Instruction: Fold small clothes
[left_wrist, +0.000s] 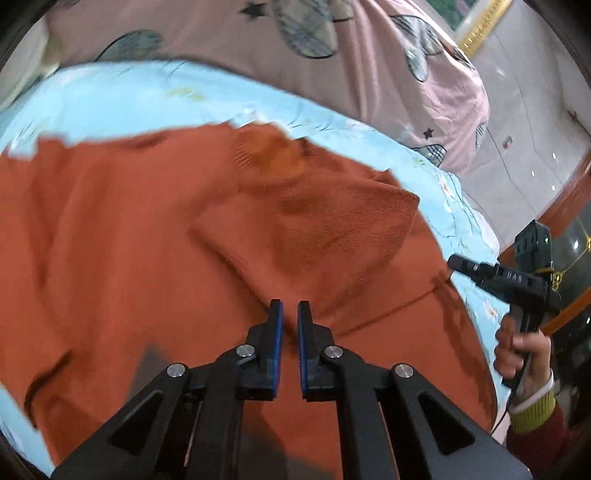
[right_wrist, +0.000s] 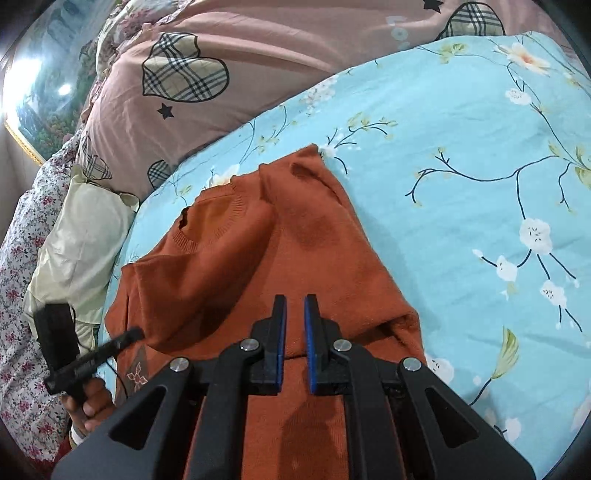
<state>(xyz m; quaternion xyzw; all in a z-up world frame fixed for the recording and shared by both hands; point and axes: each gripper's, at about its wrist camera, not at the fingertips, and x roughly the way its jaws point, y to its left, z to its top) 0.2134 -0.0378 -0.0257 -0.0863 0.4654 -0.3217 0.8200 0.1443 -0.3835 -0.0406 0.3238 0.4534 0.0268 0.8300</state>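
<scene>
Orange sweater (right_wrist: 280, 240) spread below both grippers, jaws slightly apart, gripping nothing

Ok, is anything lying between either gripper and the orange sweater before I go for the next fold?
Nothing visible. The left gripper and the right gripper both hang directly over the orange sweater, jaws slightly apart and holding nothing. Only the sweater lies on the blue floral sheet beneath them; one side is already folded over.
</scene>
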